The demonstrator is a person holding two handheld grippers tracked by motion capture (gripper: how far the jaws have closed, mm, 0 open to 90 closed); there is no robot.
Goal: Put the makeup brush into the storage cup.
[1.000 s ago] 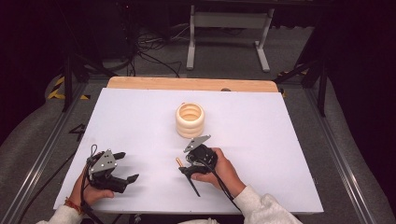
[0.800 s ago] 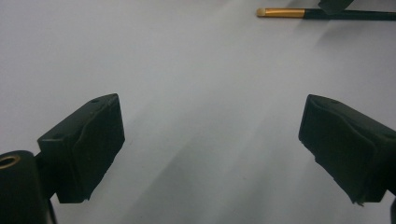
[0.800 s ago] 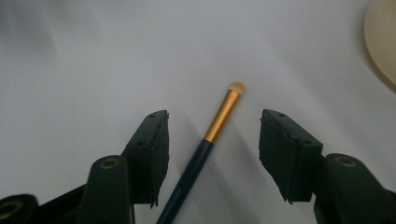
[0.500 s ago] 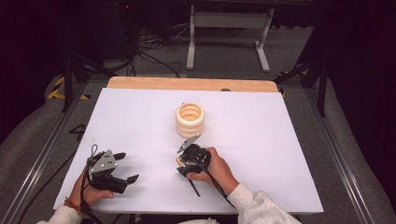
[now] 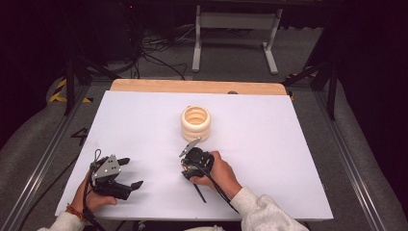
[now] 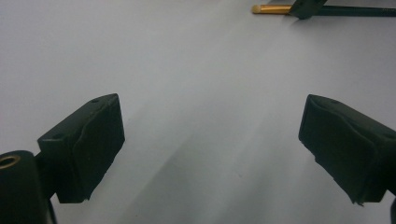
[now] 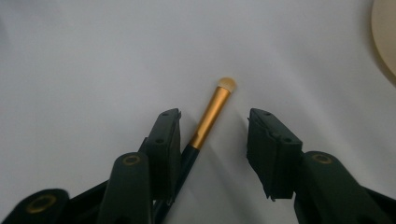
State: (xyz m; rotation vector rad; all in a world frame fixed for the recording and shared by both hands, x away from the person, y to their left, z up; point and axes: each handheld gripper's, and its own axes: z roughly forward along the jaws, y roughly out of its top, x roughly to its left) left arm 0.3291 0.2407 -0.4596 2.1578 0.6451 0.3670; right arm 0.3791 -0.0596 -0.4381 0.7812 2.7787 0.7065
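Brush [image 7: 209,122] between open hand-held gripper [image 7: 212,135] jaws

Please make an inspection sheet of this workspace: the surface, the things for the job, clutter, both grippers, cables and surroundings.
Surface: white table top, wooden strip along the far edge.
Job's things: cream ribbed holder upright near the middle; brush with gold ferrule and dark handle lying flat.
Clutter: nothing seen.
Grippers: left gripper open, over bare table; right gripper open, jaws either side of the brush, not closed on it.
Cables: one trails from each gripper; more lie on the floor beyond the table.
Surroundings: dark room, grey floor, metal stand behind.
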